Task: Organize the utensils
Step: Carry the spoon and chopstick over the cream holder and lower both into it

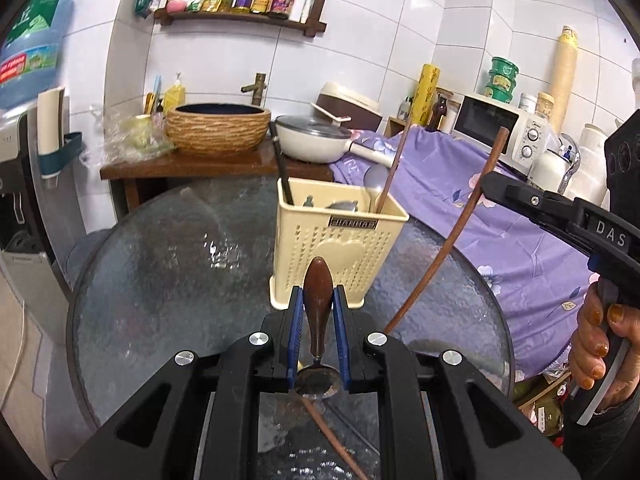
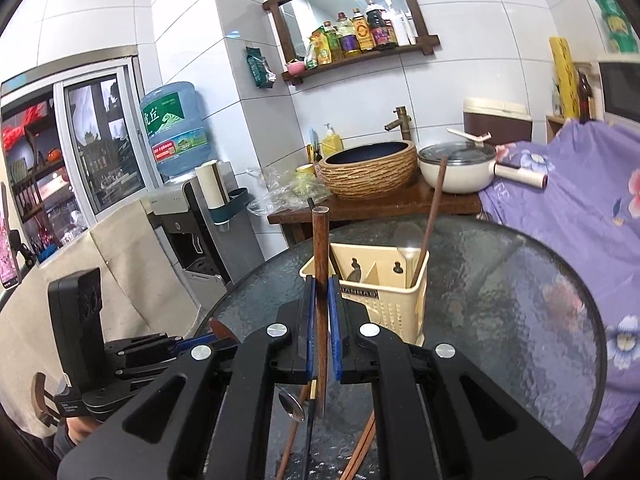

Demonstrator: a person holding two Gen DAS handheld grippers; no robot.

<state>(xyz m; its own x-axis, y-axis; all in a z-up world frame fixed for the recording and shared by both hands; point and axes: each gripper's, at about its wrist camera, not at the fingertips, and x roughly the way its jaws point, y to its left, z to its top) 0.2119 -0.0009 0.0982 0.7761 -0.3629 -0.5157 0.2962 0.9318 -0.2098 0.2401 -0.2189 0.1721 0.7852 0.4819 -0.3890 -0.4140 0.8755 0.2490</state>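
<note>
- Glass-topped round bench (image 1: 168,264) carries a cream plastic utensil holder (image 1: 336,256) at its middle, with a black-handled tool, a spoon and a brown chopstick already standing in it.
- Left gripper (image 1: 318,312) has its blue-padded fingers (image 1: 295,320) clamped on the brown wooden handle of a small spoon (image 1: 318,300), just in front of the holder; the handle points away, the metal bowl hangs near the camera.
- Right gripper (image 2: 321,312) has its fingers (image 2: 333,320) pressed tight on a single brown chopstick (image 2: 320,264), held nearly upright above the bench, near the holder's left side.
- More chopsticks (image 2: 362,452) and a metal spoon (image 2: 291,404) lie on the glass at the near edge, under the right gripper.
- A person's hand (image 1: 600,340) grips the right gripper's handle at the right of the left camera's view.
- Far behind stand a woven basin (image 1: 218,128), a white lidded pan (image 1: 316,138) and a purple flowered cloth (image 1: 500,232).
</note>
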